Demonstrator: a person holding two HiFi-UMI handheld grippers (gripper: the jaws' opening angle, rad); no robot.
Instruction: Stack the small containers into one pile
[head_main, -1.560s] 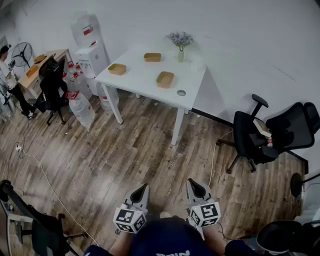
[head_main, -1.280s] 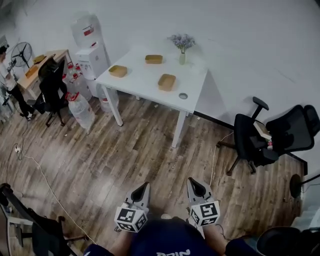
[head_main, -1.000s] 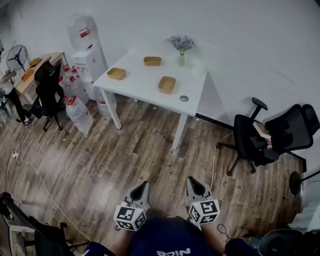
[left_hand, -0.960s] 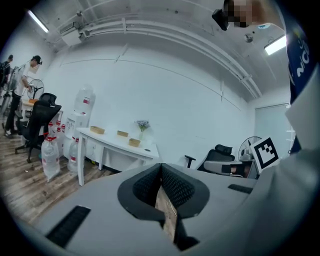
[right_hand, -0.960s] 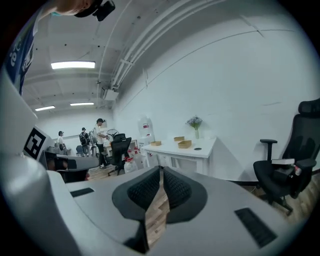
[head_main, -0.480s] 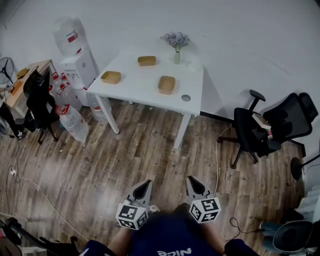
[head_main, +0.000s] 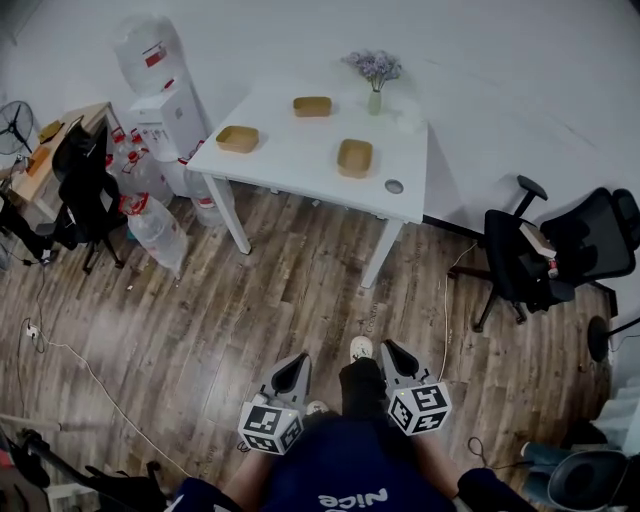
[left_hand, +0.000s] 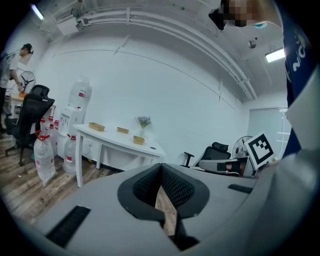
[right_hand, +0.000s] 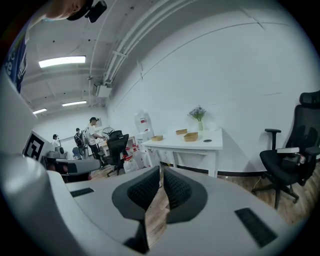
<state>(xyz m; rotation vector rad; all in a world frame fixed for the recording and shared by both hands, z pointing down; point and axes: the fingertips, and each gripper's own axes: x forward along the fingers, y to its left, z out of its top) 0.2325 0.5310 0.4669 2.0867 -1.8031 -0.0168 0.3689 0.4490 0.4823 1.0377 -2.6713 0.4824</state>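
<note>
Three small brown containers stand apart on the white table (head_main: 300, 150) far ahead of me: one at the left (head_main: 238, 139), one at the back (head_main: 312, 106), one near the right (head_main: 355, 157). The left gripper view shows them small, the nearest being the right-hand container (left_hand: 138, 140); the right gripper view shows that same container (right_hand: 190, 136). My left gripper (head_main: 299, 360) and right gripper (head_main: 389, 349) are held low over the wooden floor, well short of the table. Both are shut with nothing between the pads.
A vase of flowers (head_main: 376, 85) and a small round disc (head_main: 394, 186) share the table. A water dispenser (head_main: 165, 95) and big bottles (head_main: 155, 225) stand to its left, black office chairs (head_main: 530, 265) to the right. A cable (head_main: 90, 370) crosses the floor. People (right_hand: 92, 137) stand far off.
The table now sits lower and a little nearer in the head view. A foot has come forward between the two grippers. Both grippers stay shut.
</note>
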